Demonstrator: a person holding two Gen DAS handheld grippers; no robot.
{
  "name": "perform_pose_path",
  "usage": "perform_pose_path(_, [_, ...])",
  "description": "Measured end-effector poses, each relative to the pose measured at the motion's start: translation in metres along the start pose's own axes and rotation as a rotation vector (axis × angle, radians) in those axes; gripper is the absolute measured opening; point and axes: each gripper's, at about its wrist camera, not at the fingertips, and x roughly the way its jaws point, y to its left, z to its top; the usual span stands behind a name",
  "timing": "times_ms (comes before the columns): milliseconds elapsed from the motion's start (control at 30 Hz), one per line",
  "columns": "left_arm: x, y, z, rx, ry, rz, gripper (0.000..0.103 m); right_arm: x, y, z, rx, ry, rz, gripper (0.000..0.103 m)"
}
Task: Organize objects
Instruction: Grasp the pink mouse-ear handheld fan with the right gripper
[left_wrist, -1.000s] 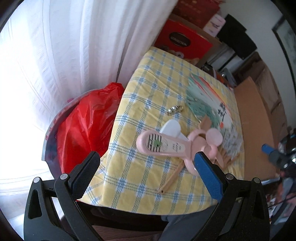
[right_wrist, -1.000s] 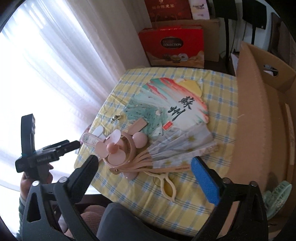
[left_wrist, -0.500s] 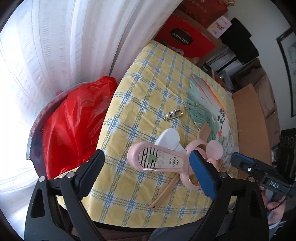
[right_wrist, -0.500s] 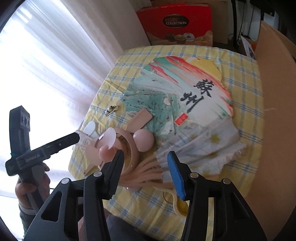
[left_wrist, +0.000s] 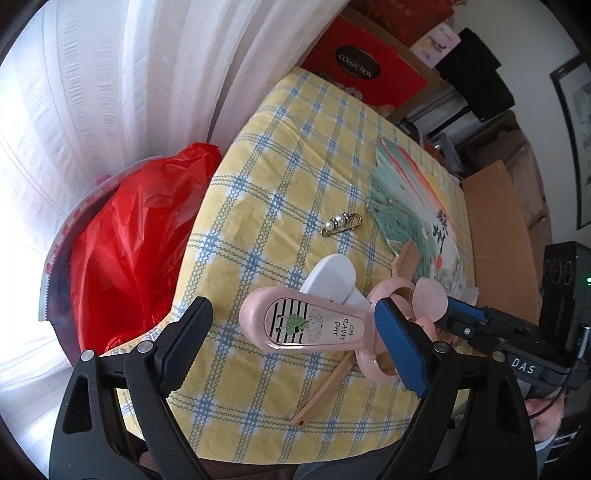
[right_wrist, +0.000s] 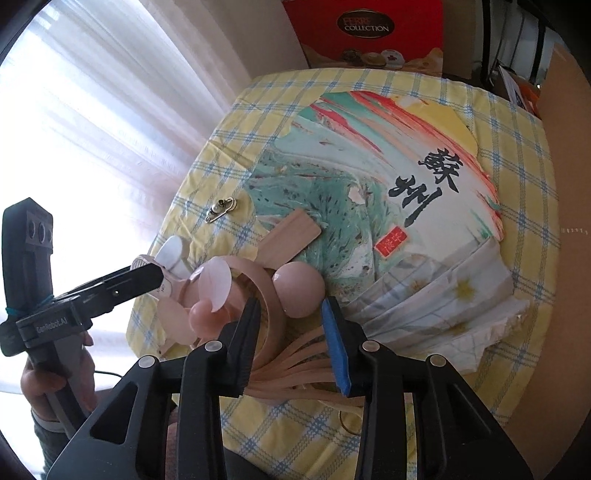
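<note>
Pink handheld fan lies near table's front edge, beside painted fan; left gripper straddles its handle w/ jaws wide, right gripper closing over its ring, nothing gripped yet, prob. to lift it.

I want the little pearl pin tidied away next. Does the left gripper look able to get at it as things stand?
Probably yes. The pearl pin lies alone on bare tablecloth, nothing over it. The left gripper stands open, but the pink handheld fan lies between it and the pin, so it would need to pass over that.
</note>
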Motion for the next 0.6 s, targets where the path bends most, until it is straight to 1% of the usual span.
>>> perform_pose_path(100, [0.001, -0.003, -0.001, 0.011, 0.000, 0.002, 0.086, 0.002, 0.007, 0.000, -0.035, 0.009, -0.032, 0.034])
perform_pose_path(133, [0.001, -0.004, -0.001, 0.013, 0.003, 0.000, 0.081, 0.002, 0.009, 0.000, -0.043, 0.011, -0.041, 0.034])
perform_pose_path(233, [0.002, -0.007, -0.002, 0.021, 0.011, 0.000, 0.075, 0.007, 0.015, -0.002, -0.064, 0.029, -0.030, 0.033])
perform_pose_path(333, [0.003, -0.009, -0.002, 0.031, 0.010, 0.018, 0.074, 0.017, 0.014, -0.004, -0.065, 0.050, -0.044, 0.033])
perform_pose_path(533, [0.001, -0.007, -0.004, 0.026, 0.009, 0.015, 0.074, 0.018, 0.012, -0.004, -0.059, 0.029, -0.040, 0.031])
perform_pose_path(600, [0.001, -0.007, -0.005, 0.021, 0.005, 0.017, 0.074, 0.018, 0.012, -0.005, -0.055, 0.019, -0.039, 0.028])
